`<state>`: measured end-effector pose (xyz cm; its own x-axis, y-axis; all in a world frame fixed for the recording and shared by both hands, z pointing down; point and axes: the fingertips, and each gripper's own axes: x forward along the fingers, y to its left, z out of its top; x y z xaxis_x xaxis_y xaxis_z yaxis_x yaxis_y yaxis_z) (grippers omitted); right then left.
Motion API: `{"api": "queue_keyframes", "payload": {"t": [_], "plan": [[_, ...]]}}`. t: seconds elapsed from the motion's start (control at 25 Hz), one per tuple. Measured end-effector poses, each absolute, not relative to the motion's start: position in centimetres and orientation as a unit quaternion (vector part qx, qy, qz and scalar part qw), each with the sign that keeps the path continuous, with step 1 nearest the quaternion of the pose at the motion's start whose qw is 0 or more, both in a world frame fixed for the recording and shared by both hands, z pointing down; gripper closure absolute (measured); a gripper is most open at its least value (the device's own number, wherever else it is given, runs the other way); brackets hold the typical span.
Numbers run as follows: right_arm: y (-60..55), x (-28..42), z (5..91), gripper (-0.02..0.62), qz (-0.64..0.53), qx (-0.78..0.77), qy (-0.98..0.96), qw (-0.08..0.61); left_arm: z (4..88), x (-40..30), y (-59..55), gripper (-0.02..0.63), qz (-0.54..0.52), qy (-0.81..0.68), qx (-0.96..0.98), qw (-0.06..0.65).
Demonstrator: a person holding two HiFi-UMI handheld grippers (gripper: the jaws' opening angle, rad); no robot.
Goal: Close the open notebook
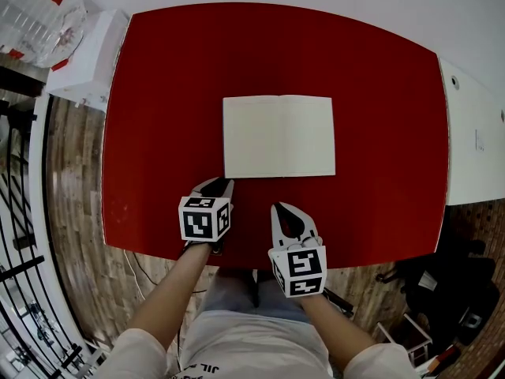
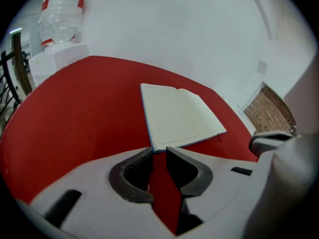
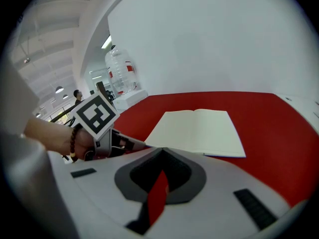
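We see a red table (image 1: 158, 93) standing on a wood-plank floor (image 1: 71, 172). At the table's far left corner sits a white cabinet (image 1: 87, 61) bearing clear water jugs (image 1: 31, 18). A white counter (image 1: 473, 133) lies just beside the table's right edge, and black railings (image 1: 16, 235) run left of the table.

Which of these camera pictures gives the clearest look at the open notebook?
The head view: it looks down on the notebook, showing both pages and every edge squarely. Both gripper views catch it too, but only from low, slanted angles that foreshorten the pages.
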<state>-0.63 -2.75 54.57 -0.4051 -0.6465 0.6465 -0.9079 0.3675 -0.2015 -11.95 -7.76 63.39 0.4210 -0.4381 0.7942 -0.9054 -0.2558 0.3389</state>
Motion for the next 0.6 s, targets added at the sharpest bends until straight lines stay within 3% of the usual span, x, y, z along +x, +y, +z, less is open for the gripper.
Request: {"api": "queue_keyframes", "payload": {"t": [0.32,0.6], "plan": [[-2.7,-1.3,54.6,0.597,0.277,0.485,-0.795,0.235,63.4,-12.4,-8.1,0.531,0.261,-0.473,0.702,0.464],[-2.9,-1.3,54.9,0.597,0.281,0.487,-0.793,0.233,63.7,-13.0,-8.5,0.569,0.238,-0.485,0.66,0.522]]}}
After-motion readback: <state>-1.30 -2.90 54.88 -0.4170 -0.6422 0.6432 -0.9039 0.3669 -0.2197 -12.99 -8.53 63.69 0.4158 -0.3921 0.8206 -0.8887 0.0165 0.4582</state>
